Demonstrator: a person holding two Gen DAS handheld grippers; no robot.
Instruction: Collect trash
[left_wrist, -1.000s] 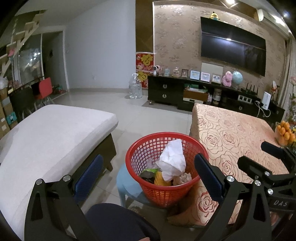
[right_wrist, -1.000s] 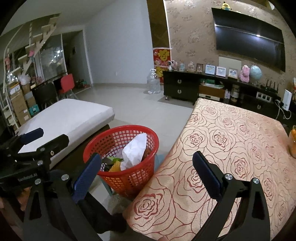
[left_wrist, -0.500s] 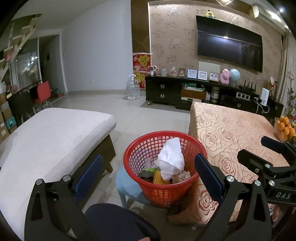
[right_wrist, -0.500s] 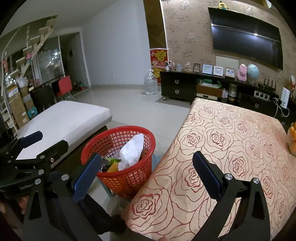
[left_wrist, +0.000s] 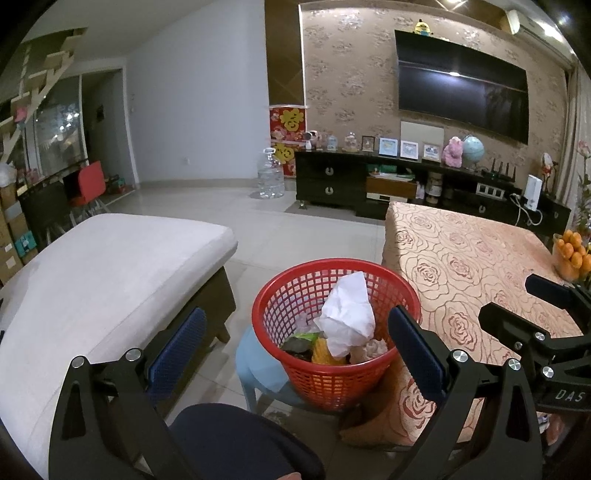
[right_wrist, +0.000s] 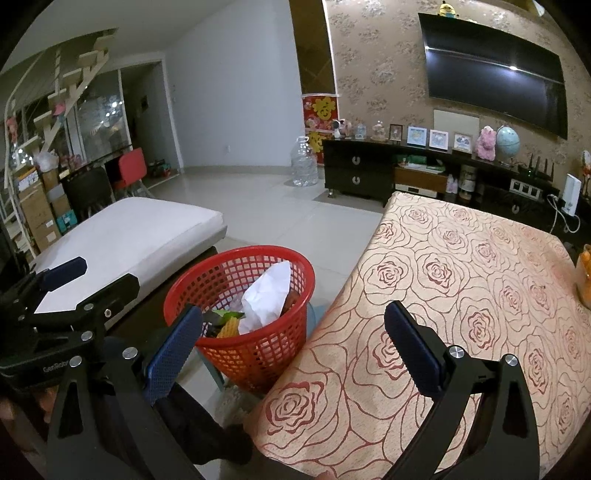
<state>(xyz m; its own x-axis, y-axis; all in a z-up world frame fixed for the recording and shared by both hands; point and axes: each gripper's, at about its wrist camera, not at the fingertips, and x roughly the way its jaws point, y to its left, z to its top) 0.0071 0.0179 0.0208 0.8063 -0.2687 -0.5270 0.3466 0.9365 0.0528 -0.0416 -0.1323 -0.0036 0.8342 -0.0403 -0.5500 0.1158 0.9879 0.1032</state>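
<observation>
Trash (left_wrist: 347, 314) fills red basket (left_wrist: 295, 373); lower items hard to identify. Stool (left_wrist: 258, 365) mostly hidden beneath. My left claw (left_wrist: 295, 343) and right claw (right_wrist: 291, 332) released, empty, beside desk (right_wrist: 461, 277).

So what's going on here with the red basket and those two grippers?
A person holds two tools, both open and empty. The left tool is above the red basket, which sits on a blue stool and holds crumpled white paper and wrappers. The right tool hangs over the rose-patterned tablecloth, which shows no trash.
</observation>
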